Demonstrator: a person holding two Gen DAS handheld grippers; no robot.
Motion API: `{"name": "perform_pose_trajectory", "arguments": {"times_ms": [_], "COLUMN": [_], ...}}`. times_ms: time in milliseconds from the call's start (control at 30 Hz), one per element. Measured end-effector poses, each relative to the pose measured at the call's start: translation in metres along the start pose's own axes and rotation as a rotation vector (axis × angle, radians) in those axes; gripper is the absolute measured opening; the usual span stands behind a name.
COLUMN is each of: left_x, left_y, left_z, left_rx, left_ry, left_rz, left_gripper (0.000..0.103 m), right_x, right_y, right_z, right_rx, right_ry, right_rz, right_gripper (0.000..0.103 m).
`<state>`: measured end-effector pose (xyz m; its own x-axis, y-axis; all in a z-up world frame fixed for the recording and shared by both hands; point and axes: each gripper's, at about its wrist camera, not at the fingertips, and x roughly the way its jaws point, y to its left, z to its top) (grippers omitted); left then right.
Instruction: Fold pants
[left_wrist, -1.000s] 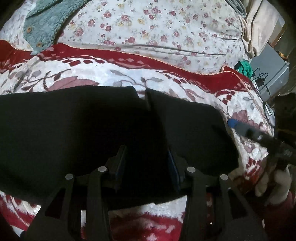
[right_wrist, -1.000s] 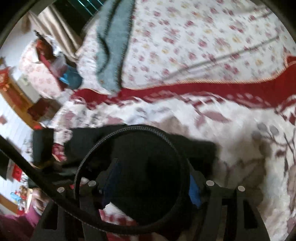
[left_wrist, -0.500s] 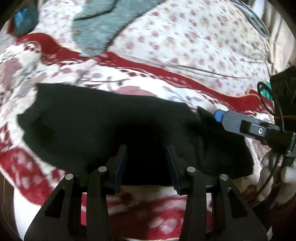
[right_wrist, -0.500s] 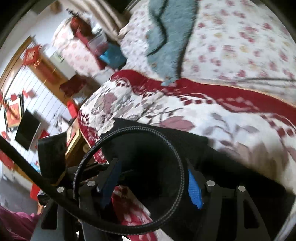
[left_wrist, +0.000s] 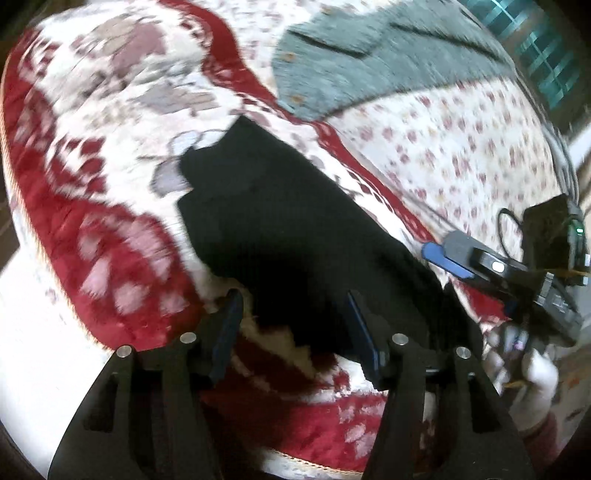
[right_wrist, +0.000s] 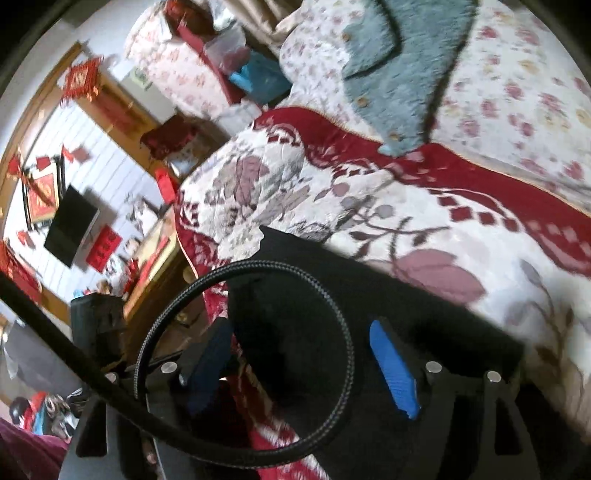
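The black pants (left_wrist: 288, 236) lie folded on the red and white floral bedspread, near the bed's front edge. My left gripper (left_wrist: 295, 314) is open, its fingers wide apart just above the near edge of the pants, holding nothing. My right gripper (right_wrist: 299, 354) is open over the pants (right_wrist: 369, 306), holding nothing. It also shows at the right of the left wrist view (left_wrist: 461, 258), beside the pants' right end. A braided black cable (right_wrist: 236, 273) loops in front of the right camera.
A teal fleece garment (left_wrist: 376, 59) lies on the floral quilt (left_wrist: 461, 140) behind the pants. The bed's edge (left_wrist: 74, 302) drops to a white floor on the left. A wooden cabinet (right_wrist: 159, 288) and a dark screen (right_wrist: 70, 225) stand beyond the bed.
Both grippers have opened wider and swung left along the pants. The pants now lie more compact, their left end drawn in from the bed's edge.
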<state>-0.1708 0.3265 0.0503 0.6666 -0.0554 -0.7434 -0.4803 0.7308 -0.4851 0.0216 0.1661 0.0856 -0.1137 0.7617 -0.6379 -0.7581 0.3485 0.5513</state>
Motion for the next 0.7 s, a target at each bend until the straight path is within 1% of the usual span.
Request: {"name": "perform_pose_trajectory", "arguments": {"times_ms": [100, 233, 333, 533, 700], "left_x": [0.0, 0.006, 0.01, 0.016, 0.022], "left_y": [0.008, 0.019, 0.027, 0.024, 0.023], "left_z": [0.0, -0.002, -0.002, 0.005, 0.008], "left_rx": [-0.024, -0.058, -0.092, -0.094, -0.124], "left_ry": [-0.002, 0.007, 0.008, -0.006, -0.02], "left_rz": [0.013, 0.028, 0.028, 0.034, 0.015], "left_gripper": [0.057, 0.057, 0.057, 0.057, 0.063], "right_x": [0.019, 0.032, 0.04, 0.055, 0.073], "right_y": [0.006, 0.008, 0.011, 0.015, 0.02], "right_z": [0.012, 0.018, 0.022, 0.032, 0.044], "right_rx": [-0.025, -0.023, -0.045, -0.078, -0.138], "right_ry": [0.029, 0.036, 0.05, 0.072, 0.111], "right_rz": [0.003, 0.018, 0.008, -0.007, -0.027], "right_gripper": [0.076, 0.076, 0.076, 0.076, 0.078]}}
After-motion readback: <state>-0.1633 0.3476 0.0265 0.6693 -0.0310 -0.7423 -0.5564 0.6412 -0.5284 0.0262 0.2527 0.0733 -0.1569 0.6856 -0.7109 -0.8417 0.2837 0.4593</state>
